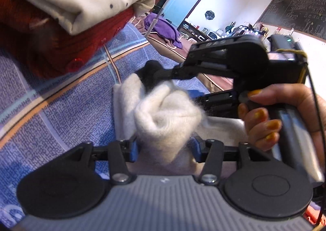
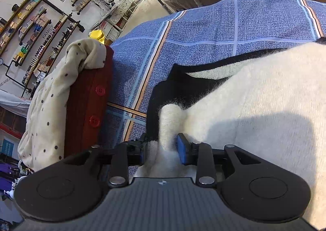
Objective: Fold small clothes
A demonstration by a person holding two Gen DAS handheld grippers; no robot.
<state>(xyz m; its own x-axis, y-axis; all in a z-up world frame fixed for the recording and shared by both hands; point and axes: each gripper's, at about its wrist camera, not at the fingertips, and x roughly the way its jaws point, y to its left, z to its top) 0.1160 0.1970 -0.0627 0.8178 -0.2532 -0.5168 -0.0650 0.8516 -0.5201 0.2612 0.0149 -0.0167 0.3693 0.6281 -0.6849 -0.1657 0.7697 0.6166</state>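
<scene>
Beside the white sweater [image 2: 254, 108], a folded stack [image 2: 67, 104] rests.

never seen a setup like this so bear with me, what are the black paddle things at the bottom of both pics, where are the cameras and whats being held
There is no robot here. A person holds a hand-squeezed gripper in each hand, and each carries a wide-angle camera looking along its two fingers, so the black parts at the bottom are the tool itself.

The left camera shows the left gripper closed on a bunched fold of a fuzzy cream garment. Opposite it is the right gripper, with the person's hand around its handle.

The right camera shows the right gripper pinching the same garment, which has black trim.

Everything lies on a blue patterned cloth. Beside it sits a stack: a cream dotted garment on a red knit with buttons.
</scene>
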